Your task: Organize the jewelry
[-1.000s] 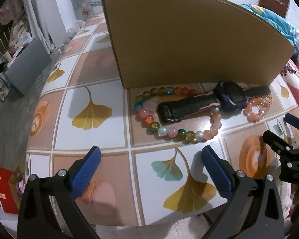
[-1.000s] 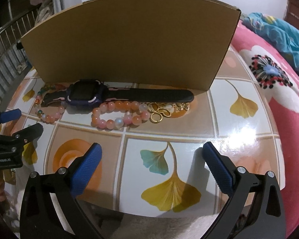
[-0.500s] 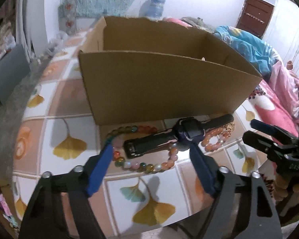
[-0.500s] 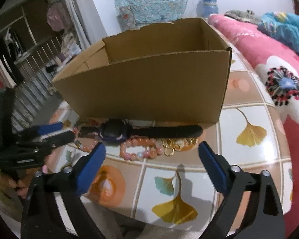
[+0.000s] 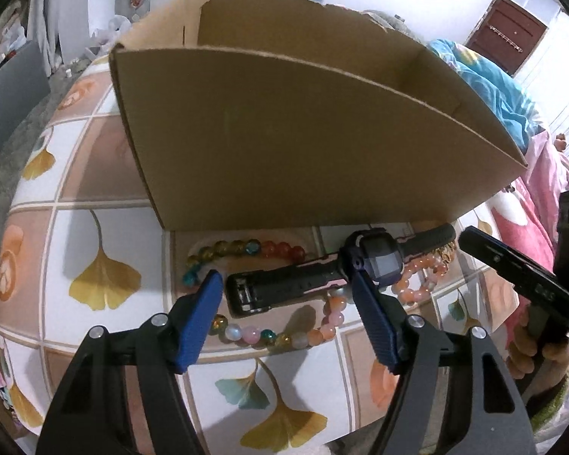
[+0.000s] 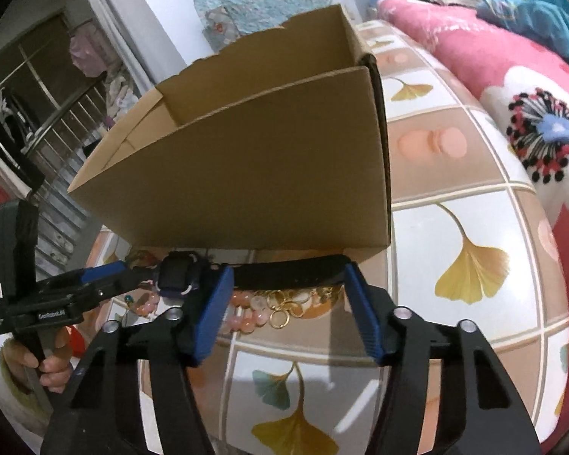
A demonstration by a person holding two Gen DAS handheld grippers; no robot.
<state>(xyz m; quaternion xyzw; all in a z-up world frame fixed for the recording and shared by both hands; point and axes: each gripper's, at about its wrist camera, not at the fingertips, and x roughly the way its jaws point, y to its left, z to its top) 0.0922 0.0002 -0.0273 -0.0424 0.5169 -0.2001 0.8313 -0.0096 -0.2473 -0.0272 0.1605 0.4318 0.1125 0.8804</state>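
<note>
The cardboard box (image 5: pixel 303 140) stands open-topped on the tiled surface (image 5: pixel 106 235), and all the jewelry lies in a row just in front of its near wall, presumably laid out there so each piece can be lifted straight over the rim. From the left end of that wall: a multicoloured bead bracelet (image 5: pixel 246 335), a dark wrist watch (image 5: pixel 341 271) lying flat across the bracelet's loop with its strap running along the wall, a pink bead bracelet (image 6: pixel 246 314) and some gold rings (image 6: pixel 284 309) near the box's right corner.

The left tongs (image 5: pixel 286 318) are spread apart and have just been narrowing; their blue pads sit either side of the watch's strap and buckle end, and I cannot tell that they touch it. The right tongs (image 6: pixel 286 311) have also just been closing and are still parted, framing the strap's other end with the gold rings and pink beads below; nothing is pinched.

I judge that both tools are lining up on the watch from its 2 ends, since a long limp strap would sag if lifted by 1 end alone. Nothing is seen inside the box, though its floor is hidden
</note>
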